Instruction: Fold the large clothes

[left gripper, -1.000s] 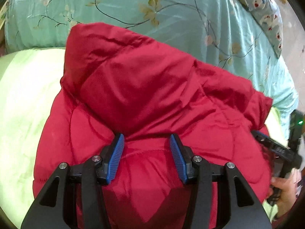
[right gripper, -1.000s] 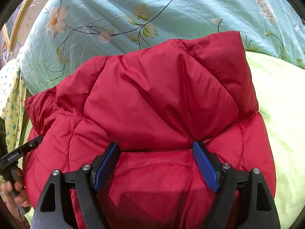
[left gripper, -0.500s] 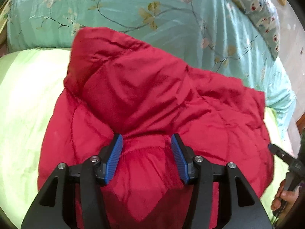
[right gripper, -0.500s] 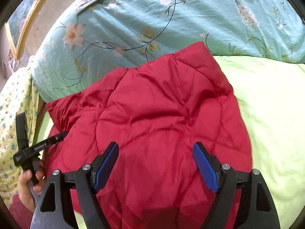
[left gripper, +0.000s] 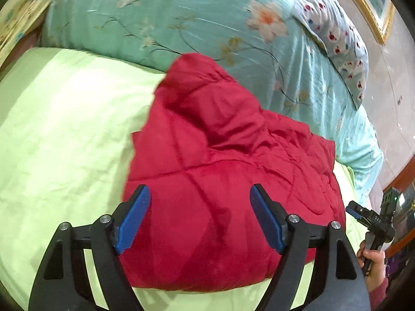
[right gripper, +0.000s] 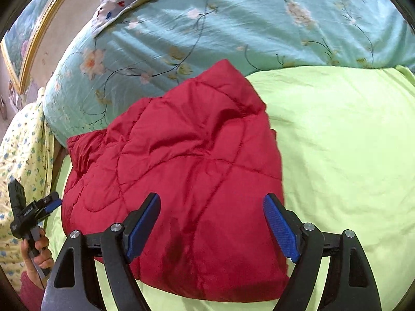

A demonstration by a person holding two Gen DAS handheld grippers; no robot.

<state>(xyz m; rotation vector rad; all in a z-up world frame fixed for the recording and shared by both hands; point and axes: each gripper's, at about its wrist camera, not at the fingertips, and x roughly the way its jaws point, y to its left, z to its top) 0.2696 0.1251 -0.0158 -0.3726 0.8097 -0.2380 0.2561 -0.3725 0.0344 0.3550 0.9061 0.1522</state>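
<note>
Partly blurred red jacket [left gripper: 228, 181], far edge against quilt [left gripper: 181, 20], underside hidden

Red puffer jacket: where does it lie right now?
In both wrist views the red puffer jacket lies folded on the green sheet, its far end against the teal floral quilt.

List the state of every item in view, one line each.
Red quilted puffer jacket: folded into a compact bundle, lying free on the bed.
Light green bedsheet: spread, lightly wrinkled.
Teal floral duvet: bunched behind the jacket.
Left gripper: open, just widened, empty.
Right gripper: open, empty.
</note>
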